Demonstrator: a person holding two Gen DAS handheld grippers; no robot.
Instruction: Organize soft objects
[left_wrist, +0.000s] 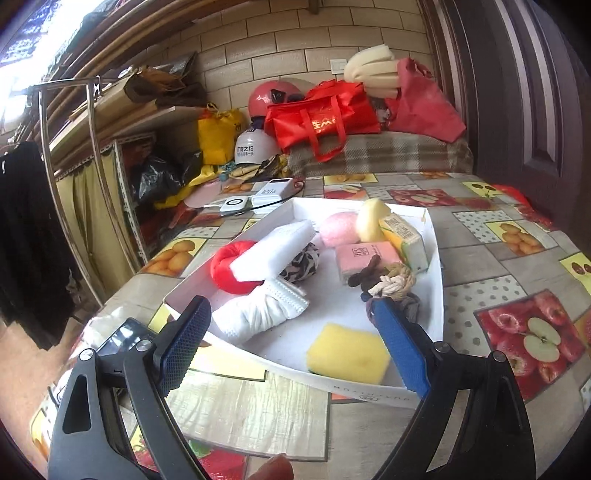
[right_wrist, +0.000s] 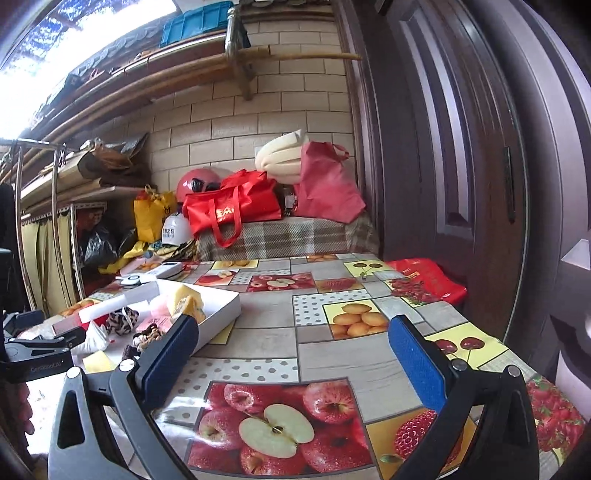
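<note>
The crowded white tray (right_wrist: 221, 314) blocks the left; bare tablecloth (right_wrist: 332, 354) lies open rightward.

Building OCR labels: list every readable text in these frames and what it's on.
"CenRobotAI", roughly: side of the left claw.
White helmet: Chinese characters, too blurred to read.
Red bag: gold print, unreadable.
Tray rim, pink packet, juice carton: too small.

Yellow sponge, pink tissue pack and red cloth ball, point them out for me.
yellow sponge (left_wrist: 349, 352), left wrist view, top face.
pink tissue pack (left_wrist: 364, 258), left wrist view, top face.
red cloth ball (left_wrist: 227, 271), left wrist view, left bulge.
</note>
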